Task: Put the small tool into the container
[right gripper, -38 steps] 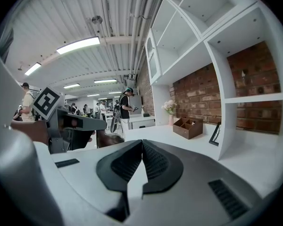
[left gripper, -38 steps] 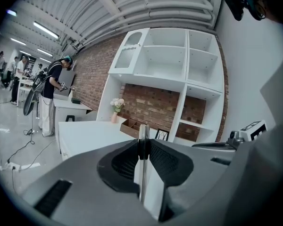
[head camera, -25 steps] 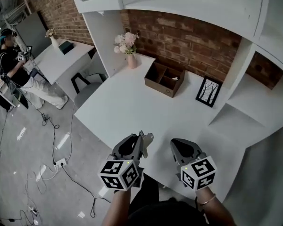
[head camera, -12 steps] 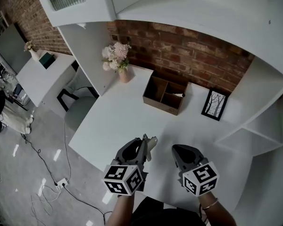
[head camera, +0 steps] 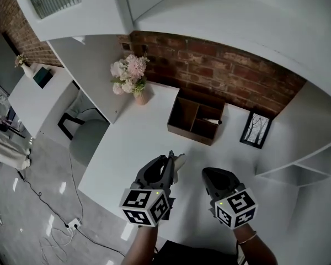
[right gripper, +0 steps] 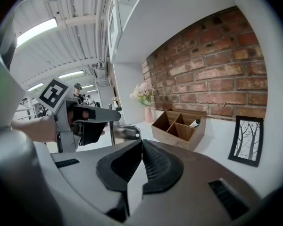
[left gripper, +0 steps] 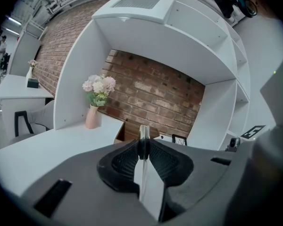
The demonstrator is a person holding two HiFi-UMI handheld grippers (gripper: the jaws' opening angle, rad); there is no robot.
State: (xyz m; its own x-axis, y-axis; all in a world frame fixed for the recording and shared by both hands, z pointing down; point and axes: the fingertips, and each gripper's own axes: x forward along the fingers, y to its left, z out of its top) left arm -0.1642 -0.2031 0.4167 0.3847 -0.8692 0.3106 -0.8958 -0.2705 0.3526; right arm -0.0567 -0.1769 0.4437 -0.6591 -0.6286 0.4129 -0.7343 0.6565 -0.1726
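Observation:
My left gripper point(head camera: 170, 161) hovers over the near part of the white desk point(head camera: 137, 142), shut on a small flat metal tool point(head camera: 178, 162). In the left gripper view the tool's thin edge point(left gripper: 144, 132) stands upright between the pads. The right gripper view shows it from the side as a grey metal piece point(right gripper: 125, 132). A brown wooden container point(head camera: 183, 115) with open compartments sits farther back by the brick wall; a pen-like item point(head camera: 212, 121) lies in its right compartment. To the tool's right my right gripper point(head camera: 211, 175) is shut and empty.
A pink vase of flowers point(head camera: 137, 87) stands at the desk's back left and a framed tree picture point(head camera: 256, 130) leans right of the container. White shelving overhangs the desk. A grey chair point(head camera: 88, 139) and floor cables lie off the desk's left edge.
The head view has swung, so the desk and container sit more central. Both grippers keep their pose side by side, the left still holding the tool.

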